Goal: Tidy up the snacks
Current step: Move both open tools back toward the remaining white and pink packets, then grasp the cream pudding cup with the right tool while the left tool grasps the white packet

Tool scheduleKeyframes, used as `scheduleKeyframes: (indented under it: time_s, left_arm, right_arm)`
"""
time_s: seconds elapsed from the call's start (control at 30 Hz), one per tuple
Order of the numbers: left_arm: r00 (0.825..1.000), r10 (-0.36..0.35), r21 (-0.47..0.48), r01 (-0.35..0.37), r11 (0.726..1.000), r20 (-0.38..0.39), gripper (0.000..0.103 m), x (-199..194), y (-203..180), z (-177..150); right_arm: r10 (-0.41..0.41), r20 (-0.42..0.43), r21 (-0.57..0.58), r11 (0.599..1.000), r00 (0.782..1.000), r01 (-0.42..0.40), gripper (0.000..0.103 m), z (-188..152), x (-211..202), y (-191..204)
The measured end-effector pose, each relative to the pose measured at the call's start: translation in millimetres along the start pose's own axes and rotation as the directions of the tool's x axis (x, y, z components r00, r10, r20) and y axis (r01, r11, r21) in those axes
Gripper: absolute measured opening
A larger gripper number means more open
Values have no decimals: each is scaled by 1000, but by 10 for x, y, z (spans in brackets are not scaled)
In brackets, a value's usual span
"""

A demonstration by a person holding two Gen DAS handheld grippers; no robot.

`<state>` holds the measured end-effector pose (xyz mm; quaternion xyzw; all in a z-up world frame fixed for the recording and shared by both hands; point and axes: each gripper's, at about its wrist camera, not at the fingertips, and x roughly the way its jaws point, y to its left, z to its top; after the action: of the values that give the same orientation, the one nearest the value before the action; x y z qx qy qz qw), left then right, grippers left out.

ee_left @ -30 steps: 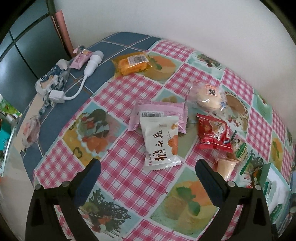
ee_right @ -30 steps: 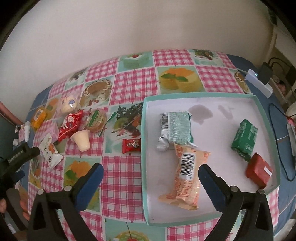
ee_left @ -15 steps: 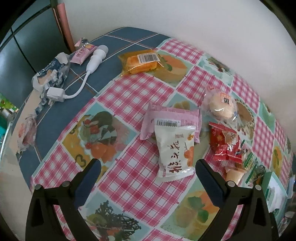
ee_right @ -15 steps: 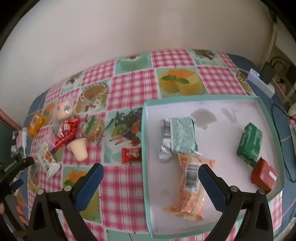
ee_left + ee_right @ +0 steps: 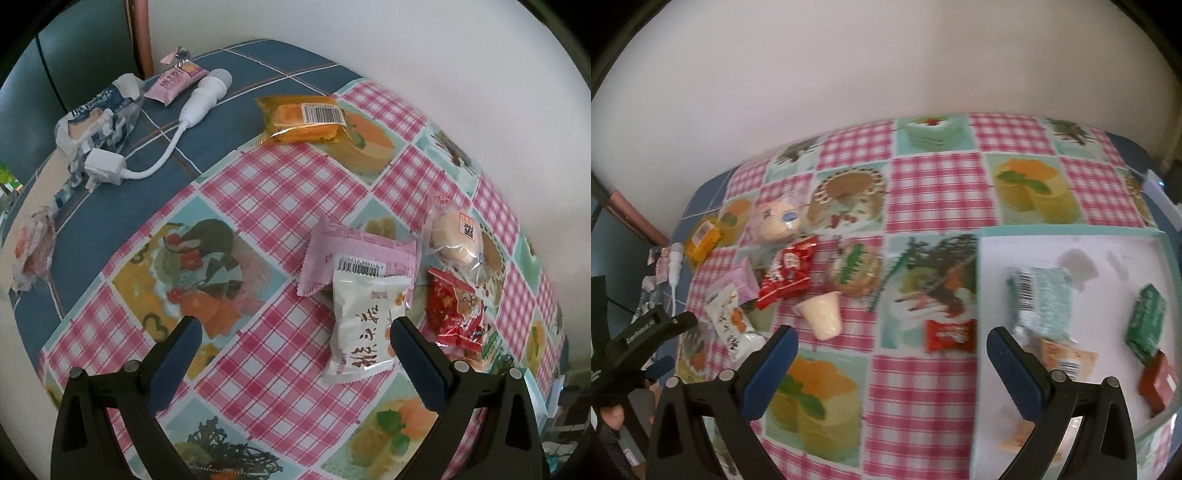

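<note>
Checked pink tablecloth point(image 5: 273, 192) with cake prints over a blue table, white wall behind. White packet point(image 5: 364, 325) lying flat beside the pink packet point(image 5: 354, 254), overlapping its near edge, long axis running toward the camera, barcode end away. Red packet point(image 5: 456, 314) just right of white packet. Teal tray point(image 5: 1167, 258) well right of it, cut off at the frame edge, contents blurred. Left gripper point(image 5: 295, 350) fingers wide, empty, above the cloth near white packet. Right gripper point(image 5: 892, 354) wide, empty.

Your bench point(image 5: 280, 192) wears pink gingham with cake pictures over blue; you see a white packet point(image 5: 364, 325), a pink one point(image 5: 360, 254), and a teal-rimmed white tray point(image 5: 1071, 240).
</note>
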<state>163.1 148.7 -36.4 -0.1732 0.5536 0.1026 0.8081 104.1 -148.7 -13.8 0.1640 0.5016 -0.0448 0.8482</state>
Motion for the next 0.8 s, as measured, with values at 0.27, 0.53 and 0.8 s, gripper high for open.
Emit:
scheduleKeyframes:
  time_s: [0.27, 0.53, 0.8]
  left_arm:
    - [999, -38, 25, 38, 999, -14, 102, 142, -170, 23]
    - [997, -46, 39, 49, 998, -68, 101, 395, -356, -15]
    - [995, -45, 64, 50, 997, -85, 101, 542, -510, 14]
  right_arm:
    - [39, -20, -53, 998, 999, -40, 103, 50, 252, 295]
    - [42, -48, -102, 994, 998, -47, 84, 21, 507, 470]
    - [30, -60, -145, 989, 998, -38, 68, -34, 685, 580]
